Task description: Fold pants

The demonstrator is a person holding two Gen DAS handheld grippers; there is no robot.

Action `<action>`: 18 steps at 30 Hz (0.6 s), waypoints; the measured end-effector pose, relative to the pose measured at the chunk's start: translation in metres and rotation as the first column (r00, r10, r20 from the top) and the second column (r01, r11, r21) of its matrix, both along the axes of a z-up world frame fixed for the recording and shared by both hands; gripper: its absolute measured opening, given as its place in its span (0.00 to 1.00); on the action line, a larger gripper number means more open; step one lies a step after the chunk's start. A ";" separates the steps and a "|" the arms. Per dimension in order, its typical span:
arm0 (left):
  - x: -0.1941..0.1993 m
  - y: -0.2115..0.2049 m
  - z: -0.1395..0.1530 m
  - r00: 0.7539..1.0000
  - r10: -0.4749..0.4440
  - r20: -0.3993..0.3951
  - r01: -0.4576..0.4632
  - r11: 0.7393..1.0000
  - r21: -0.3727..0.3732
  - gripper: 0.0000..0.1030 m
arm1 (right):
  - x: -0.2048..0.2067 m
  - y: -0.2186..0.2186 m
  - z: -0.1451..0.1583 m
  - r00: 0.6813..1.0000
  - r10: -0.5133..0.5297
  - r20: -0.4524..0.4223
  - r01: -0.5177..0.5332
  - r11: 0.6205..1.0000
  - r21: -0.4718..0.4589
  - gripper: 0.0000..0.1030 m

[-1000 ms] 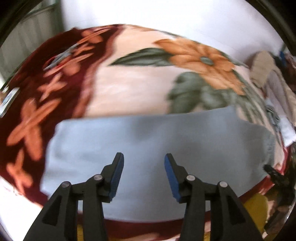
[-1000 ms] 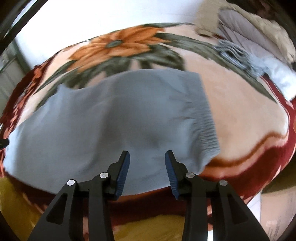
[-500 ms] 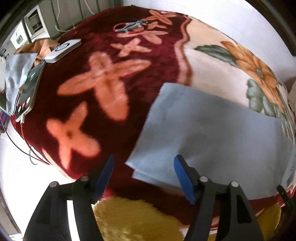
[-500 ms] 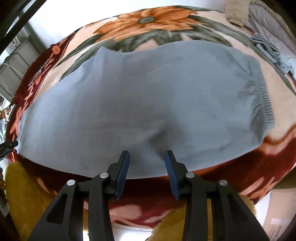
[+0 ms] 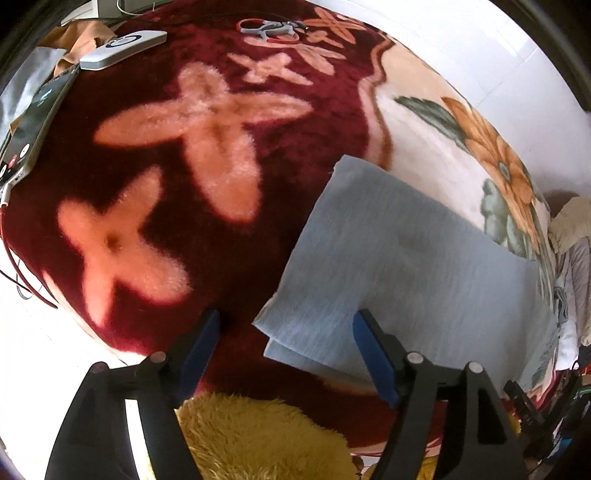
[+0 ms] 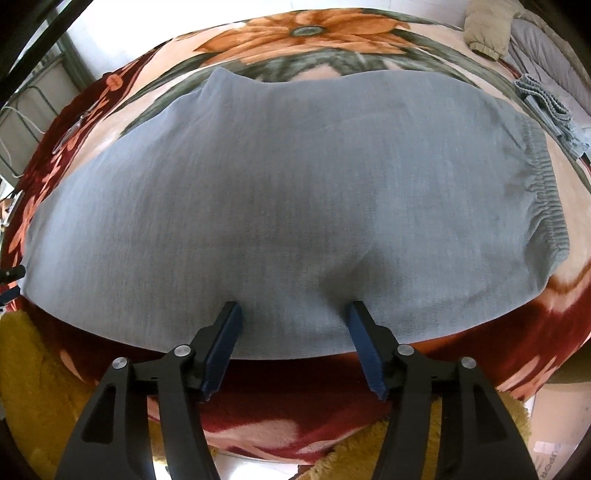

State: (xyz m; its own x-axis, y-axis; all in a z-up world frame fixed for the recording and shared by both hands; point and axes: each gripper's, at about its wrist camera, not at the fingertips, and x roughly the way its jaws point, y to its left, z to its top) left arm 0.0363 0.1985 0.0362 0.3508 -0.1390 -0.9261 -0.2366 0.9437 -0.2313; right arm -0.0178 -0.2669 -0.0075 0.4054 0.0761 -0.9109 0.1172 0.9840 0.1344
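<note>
Grey pants (image 6: 288,199) lie flat on a flowered blanket (image 6: 303,33), folded lengthwise, with the elastic waistband (image 6: 543,206) at the right. My right gripper (image 6: 293,314) is open and empty, its tips over the pants' near edge at the crotch area. In the left wrist view the leg-cuff end of the pants (image 5: 388,266) lies on the maroon blanket (image 5: 166,192). My left gripper (image 5: 286,325) is open wide and empty, astride the near cuff corner.
A white remote (image 5: 122,50), a phone (image 5: 33,122) and a small grey-red item (image 5: 269,29) lie on the blanket's far left. A yellow fuzzy cover (image 5: 251,439) hangs below the near edge. Other clothes (image 6: 543,99) are piled at the right.
My left gripper has swung left from mid-leg to the cuff end and opened wider. My right gripper has moved closer over the pants' near edge and opened wider.
</note>
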 end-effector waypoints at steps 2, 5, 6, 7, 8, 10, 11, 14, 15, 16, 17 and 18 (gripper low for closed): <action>0.000 -0.002 0.001 1.000 -0.006 -0.001 0.006 1.000 -0.002 0.74 | 0.000 0.002 0.001 1.000 -0.005 -0.002 0.004 1.000 -0.009 0.60; 0.003 -0.007 -0.001 1.000 -0.020 -0.015 0.021 0.999 0.038 0.65 | 0.001 0.004 0.002 1.000 -0.010 0.001 0.010 1.000 -0.011 0.60; 0.003 -0.009 -0.001 1.000 -0.022 -0.021 0.023 0.998 0.063 0.55 | 0.000 0.003 0.003 1.000 -0.010 0.002 0.010 1.000 -0.006 0.60; 0.002 -0.012 0.000 0.999 -0.025 -0.026 0.027 0.996 0.087 0.48 | 0.000 0.002 0.003 1.000 -0.011 0.001 0.011 1.000 0.000 0.59; 0.001 -0.014 0.001 0.999 -0.030 -0.025 0.033 0.994 0.103 0.30 | -0.002 0.001 0.003 1.000 -0.011 0.001 0.011 1.000 0.008 0.59; -0.002 -0.019 0.005 0.998 -0.056 -0.011 0.057 0.996 0.065 0.06 | -0.004 -0.002 0.004 1.000 -0.016 0.001 0.016 1.000 0.023 0.59; -0.004 -0.021 0.008 0.998 -0.058 0.005 0.058 0.997 0.057 0.06 | -0.006 -0.003 0.005 1.000 -0.017 0.002 0.017 0.999 0.034 0.59; -0.010 -0.028 0.022 0.995 -0.076 0.070 0.076 0.997 0.013 0.05 | -0.011 -0.005 0.009 1.000 -0.014 0.018 0.013 0.998 0.058 0.59; -0.013 -0.031 0.030 0.992 -0.085 0.092 0.085 0.996 -0.001 0.05 | -0.013 -0.006 0.011 1.000 -0.013 0.023 0.012 0.998 0.065 0.59; -0.015 -0.034 0.036 0.990 -0.092 0.111 0.093 0.996 -0.007 0.05 | -0.016 -0.007 0.014 0.999 -0.014 0.035 0.011 0.997 0.073 0.59; -0.017 -0.037 0.045 0.985 -0.102 0.137 0.105 0.994 -0.018 0.05 | -0.017 -0.007 0.017 0.999 -0.013 0.046 0.010 0.997 0.076 0.59; -0.018 -0.042 0.054 0.981 -0.113 0.154 0.119 0.992 -0.028 0.05 | -0.019 -0.007 0.020 0.998 -0.013 0.055 0.009 0.997 0.076 0.59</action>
State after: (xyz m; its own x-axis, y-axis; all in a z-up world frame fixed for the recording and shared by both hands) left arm 0.0181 0.1564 0.0904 0.4665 -0.2206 -0.8565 -0.0851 0.9527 -0.2917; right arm -0.0363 -0.2738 0.0122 0.4563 0.1394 -0.8788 0.1184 0.9693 0.2153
